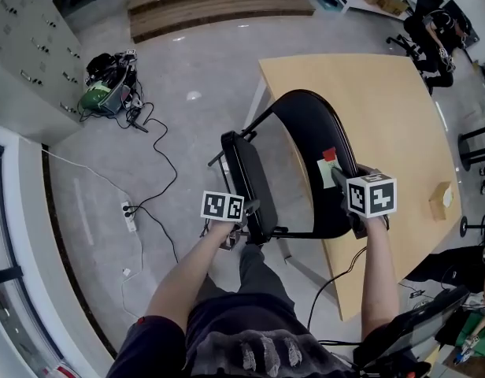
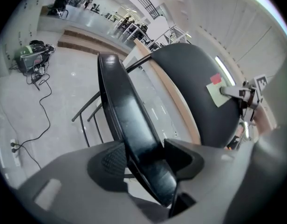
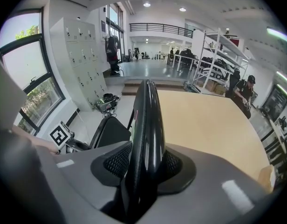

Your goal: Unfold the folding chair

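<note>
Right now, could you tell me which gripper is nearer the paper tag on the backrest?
Right. The right gripper clamps the backrest beside the paper tag; the left gripper holds the seat, farther off.

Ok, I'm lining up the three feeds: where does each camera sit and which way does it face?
Head view: on the person's head, facing steeply down at chair and table; forearms, left gripper, right gripper show.
Left gripper view: on the left gripper, facing along its jaws, shut on the seat, towards the backrest.
Right gripper view: on the right gripper, facing along its jaws, shut on the backrest, across the table.
Shared: each gripper view shows the other gripper.
</note>
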{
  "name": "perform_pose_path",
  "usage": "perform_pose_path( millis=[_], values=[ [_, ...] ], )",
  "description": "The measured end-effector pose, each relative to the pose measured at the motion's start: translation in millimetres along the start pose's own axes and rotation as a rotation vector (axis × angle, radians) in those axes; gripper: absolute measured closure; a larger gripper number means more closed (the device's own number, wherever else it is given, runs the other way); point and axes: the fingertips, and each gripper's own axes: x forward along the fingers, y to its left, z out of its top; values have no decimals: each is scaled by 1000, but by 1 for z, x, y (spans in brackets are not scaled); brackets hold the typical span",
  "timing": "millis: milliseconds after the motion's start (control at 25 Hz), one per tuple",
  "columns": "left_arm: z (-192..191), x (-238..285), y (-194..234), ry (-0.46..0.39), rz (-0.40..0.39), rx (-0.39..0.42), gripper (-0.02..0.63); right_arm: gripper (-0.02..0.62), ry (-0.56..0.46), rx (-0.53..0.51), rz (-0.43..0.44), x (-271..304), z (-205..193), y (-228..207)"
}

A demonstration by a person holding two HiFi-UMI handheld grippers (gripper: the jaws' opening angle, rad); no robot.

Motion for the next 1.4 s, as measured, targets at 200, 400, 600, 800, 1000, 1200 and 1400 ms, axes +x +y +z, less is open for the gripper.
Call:
perform_pose_path(
  millis=[200,400,600,800,1000,1200,1400],
  values=[
    [-7,-4,16,-24,7,-54,371,449,8,19,24,5,-5,-2],
    [-11,-8,26,-37,1,-66,373,456,10,32,44,6,-7,-1],
    [-24,-22,52,-38,28,-98,371,457,25,45,52,12,-11,6],
    [-45,-36,84,-33,28,-159,371,454,82,108,55,21,-23,2],
    [-47,-35,92,-56,-8,-145,365,453,88,117,46,24,-26,0],
    [-52,-45,113,-59,-18,-160,364,451,108,146,61,35,-27,4],
    [-59,-55,126,-54,-35,-197,359,449,145,162,65,33,-24,6]
  ],
)
